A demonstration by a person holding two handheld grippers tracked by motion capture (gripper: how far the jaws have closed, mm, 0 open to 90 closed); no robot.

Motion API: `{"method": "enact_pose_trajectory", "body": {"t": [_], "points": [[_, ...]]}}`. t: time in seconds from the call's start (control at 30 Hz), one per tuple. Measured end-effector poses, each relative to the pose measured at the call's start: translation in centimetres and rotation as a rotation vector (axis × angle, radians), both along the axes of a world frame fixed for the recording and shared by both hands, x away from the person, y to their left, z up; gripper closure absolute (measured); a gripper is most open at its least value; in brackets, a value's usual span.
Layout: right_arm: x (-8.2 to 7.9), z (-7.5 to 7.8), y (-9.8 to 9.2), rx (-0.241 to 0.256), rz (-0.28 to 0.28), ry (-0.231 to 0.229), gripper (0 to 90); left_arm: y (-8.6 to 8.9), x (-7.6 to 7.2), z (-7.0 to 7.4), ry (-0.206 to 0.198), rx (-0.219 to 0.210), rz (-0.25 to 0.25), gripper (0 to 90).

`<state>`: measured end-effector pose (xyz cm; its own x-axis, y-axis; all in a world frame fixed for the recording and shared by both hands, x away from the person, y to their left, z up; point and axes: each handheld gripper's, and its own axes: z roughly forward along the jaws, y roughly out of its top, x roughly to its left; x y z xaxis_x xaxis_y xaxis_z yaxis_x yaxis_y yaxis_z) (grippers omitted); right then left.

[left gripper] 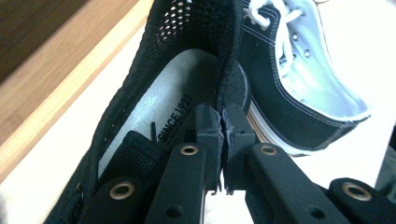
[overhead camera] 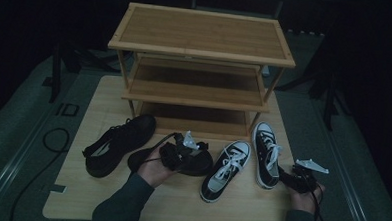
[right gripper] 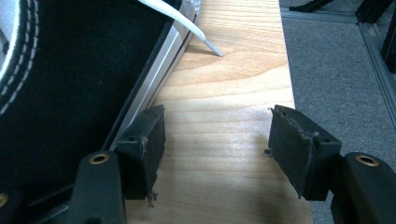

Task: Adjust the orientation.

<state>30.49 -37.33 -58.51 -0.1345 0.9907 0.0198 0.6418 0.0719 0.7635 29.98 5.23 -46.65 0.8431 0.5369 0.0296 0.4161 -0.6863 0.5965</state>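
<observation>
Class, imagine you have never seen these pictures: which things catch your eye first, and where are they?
A three-tier wooden shoe rack stands at the table's far side. In front lie four shoes: two black mesh shoes at left, two black-and-white sneakers at right. The left gripper is shut on the nearer black mesh shoe, pinching its side wall, while the right gripper waits open beside the rightmost sneaker.

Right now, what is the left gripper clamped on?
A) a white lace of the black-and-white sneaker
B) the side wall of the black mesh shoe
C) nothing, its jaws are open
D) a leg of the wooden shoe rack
B: in the left gripper view the left gripper has its jaws pressed together on the upright edge of the black mesh shoe, beside the printed insole.
</observation>
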Motion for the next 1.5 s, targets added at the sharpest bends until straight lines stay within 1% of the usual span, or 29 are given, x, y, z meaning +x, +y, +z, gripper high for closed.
{"method": "enact_pose_trajectory", "body": {"t": [0.17, 0.37, 0.53, 0.6, 0.7, 0.8, 0.83, 0.9, 0.97, 1.07, 1.13, 1.17, 1.2, 1.23, 1.37, 1.4, 1.47, 1.5], "points": [[0.0, 0.0, 0.0, 0.0, 0.0, 0.0, 35.8, 0.7, -1.1, 0.2, -0.007, -0.004, -0.001, 87.6], [0.0, 0.0, 0.0, 0.0, 0.0, 0.0, 35.8, 1.7, -2.3, 0.4, -0.006, 0.001, -0.017, 87.5], [0.0, 0.0, 0.0, 0.0, 0.0, 0.0, 35.8, 2.6, -3.5, 0.3, 0.006, 0.002, -0.026, 87.4], [0.0, 0.0, 0.0, 0.0, 0.0, 0.0, 35.8, 2.9, -4.0, 0.3, 0.01, 0.005, -0.031, 87.2], [0.0, 0.0, 0.0, 0.0, 0.0, 0.0, 35.8, 3.3, -4.9, 0.0, 0.011, 0.022, -0.044, 86.6], [0.0, 0.0, 0.0, -0.001, 0.0, 0.0, 35.8, 3.6, -5.4, -0.5, 0.024, 0.029, -0.049, 86.2], [0.0, 0.0, 0.0, 0.0, 0.0, 0.0, 35.8, 3.7, -5.5, -0.6, 0.03, 0.019, -0.044, 86.2], [0.0, 0.0, 0.0, -0.001, -0.001, 0.0, 35.9, 3.9, -5.5, -1.0, 0.046, 0.024, -0.04, 84.8], [0.0, 0.0, 0.0, -0.001, -0.001, 0.0, 35.9, 3.9, -5.5, -1.2, 0.058, 0.012, -0.041, 83.4], [0.0, 0.0, 0.0, 0.0, -0.001, 0.0, 35.9, 3.7, -5.5, -1.3, 0.056, 0.006, -0.032, 76.0], [0.0, 0.0, 0.0, -0.001, -0.001, 0.0, 35.9, 3.8, -5.5, -1.1, 0.056, 0.004, -0.026, 67.7], [0.0, 0.0, 0.0, 0.0, -0.001, 0.0, 35.9, 3.8, -5.5, -0.8, 0.049, -0.003, -0.011, 67.7], [0.0, 0.0, 0.0, -0.001, -0.001, 0.0, 35.9, 3.9, -5.5, -0.7, 0.045, -0.006, 0.003, 60.8], [0.0, 0.0, 0.0, 0.0, -0.001, 0.0, 35.9, 4.0, -5.6, -0.5, 0.042, -0.012, 0.012, 58.5], [0.0, 0.0, 0.0, 0.0, -0.001, 0.0, 35.8, 4.3, -5.6, 0.0, 0.007, -0.025, 0.049, 50.1], [0.0, 0.0, 0.0, 0.0, -0.001, 0.0, 35.8, 4.4, -5.6, 0.1, 0.002, -0.027, 0.062, 48.5], [0.0, 0.0, 0.0, 0.0, -0.001, 0.0, 35.8, 4.6, -5.5, 0.2, -0.012, -0.016, 0.087, 43.5], [0.0, 0.0, 0.0, 0.0, -0.001, 0.0, 35.9, 4.7, -5.5, 0.3, -0.012, -0.019, 0.095, 42.0]]}}
